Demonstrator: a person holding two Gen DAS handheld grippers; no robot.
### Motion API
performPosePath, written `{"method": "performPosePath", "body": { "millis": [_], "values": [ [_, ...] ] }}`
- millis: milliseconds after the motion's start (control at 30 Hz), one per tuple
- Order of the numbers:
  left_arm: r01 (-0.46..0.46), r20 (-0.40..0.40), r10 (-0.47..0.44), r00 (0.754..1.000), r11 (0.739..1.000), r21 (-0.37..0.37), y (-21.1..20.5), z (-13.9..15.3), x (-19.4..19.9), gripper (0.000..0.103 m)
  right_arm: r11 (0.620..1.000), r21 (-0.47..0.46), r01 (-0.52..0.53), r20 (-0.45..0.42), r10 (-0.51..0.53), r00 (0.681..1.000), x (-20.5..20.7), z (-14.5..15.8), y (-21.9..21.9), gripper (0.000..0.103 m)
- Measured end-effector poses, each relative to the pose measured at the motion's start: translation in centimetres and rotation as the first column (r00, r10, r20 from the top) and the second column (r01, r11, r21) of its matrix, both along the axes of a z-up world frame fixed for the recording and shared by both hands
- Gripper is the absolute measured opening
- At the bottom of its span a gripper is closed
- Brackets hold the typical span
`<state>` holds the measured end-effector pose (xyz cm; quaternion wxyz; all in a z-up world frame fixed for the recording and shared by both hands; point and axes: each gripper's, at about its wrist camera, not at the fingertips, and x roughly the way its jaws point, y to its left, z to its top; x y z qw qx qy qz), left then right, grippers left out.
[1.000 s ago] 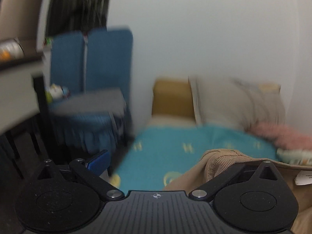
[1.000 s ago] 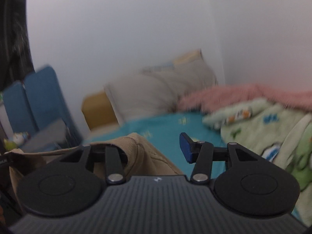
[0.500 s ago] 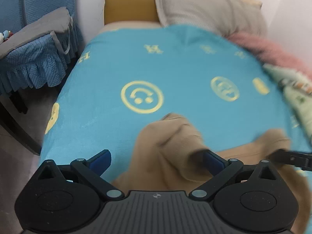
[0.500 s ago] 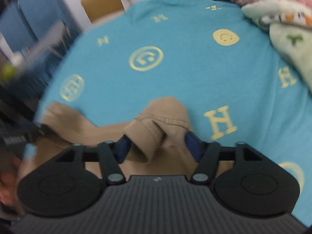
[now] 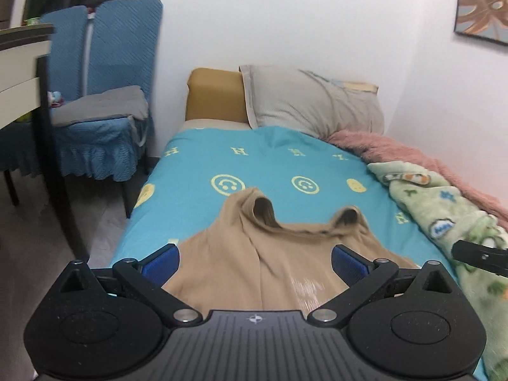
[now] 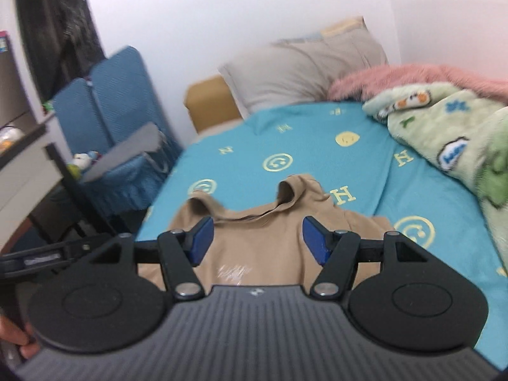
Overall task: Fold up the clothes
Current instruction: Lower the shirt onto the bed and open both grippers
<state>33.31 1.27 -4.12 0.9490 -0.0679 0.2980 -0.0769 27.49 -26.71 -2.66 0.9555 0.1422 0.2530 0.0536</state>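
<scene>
A tan garment point(image 5: 279, 250) lies spread on the turquoise bed sheet point(image 5: 270, 162), two raised humps of cloth at its far edge. It also shows in the right wrist view point(image 6: 270, 235). My left gripper point(image 5: 254, 262) is open and empty just above the garment's near part, its blue pads point(image 5: 160, 263) wide apart. My right gripper point(image 6: 258, 241) is open and empty over the same garment. The right gripper's tip shows at the right edge of the left wrist view point(image 5: 476, 254).
A grey pillow point(image 5: 314, 101) and mustard headboard point(image 5: 216, 95) stand at the bed's far end. A pink blanket point(image 5: 412, 155) and a green printed blanket point(image 5: 444, 209) lie along the right. A blue chair point(image 5: 101, 101) and a desk point(image 5: 22, 57) stand left.
Both grippers held the garment's bunched cloth, brought it down onto the sheet, then let go and drew back. Both now stand open and the garment lies spread out.
</scene>
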Motion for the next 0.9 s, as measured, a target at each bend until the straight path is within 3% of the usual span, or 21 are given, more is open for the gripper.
{"method": "performPosePath", "body": {
  "millis": [167,267,400,567,800,900],
  "values": [
    [0.020,0.019,-0.019,1.000,0.997,-0.072,0.3,2.3,-10.1,0.103,1.000,0.021,0.001,0.096,-0.003,0.995,-9.4,2.3,0.1,0.065],
    [-0.014,-0.003,0.013,1.000,0.993,-0.120,1.9,2.0,-13.4,0.103,0.999,0.037,0.017,0.133,-0.021,0.991,-13.8,3.0,-0.7,0.065],
    [-0.118,-0.056,0.109,0.992,0.971,-0.208,4.9,0.9,-14.9,0.101,0.991,0.117,0.060,0.132,-0.076,0.988,-17.1,2.4,-2.5,0.066],
    [-0.266,-0.148,0.227,0.962,0.899,-0.347,8.8,-1.5,-13.5,0.097,0.979,0.173,0.109,0.083,-0.125,0.989,-17.8,0.6,-3.7,0.066],
    [-0.376,-0.215,0.314,0.925,0.841,-0.390,11.3,-5.7,-8.5,0.088,0.964,0.233,0.129,0.042,-0.143,0.989,-15.6,-1.7,-5.0,0.066],
    [-0.416,-0.252,0.339,0.906,0.818,-0.397,11.4,-7.8,-5.2,0.085,0.969,0.203,0.143,0.020,-0.150,0.989,-14.4,-2.8,-5.2,0.066]
  ]
}}
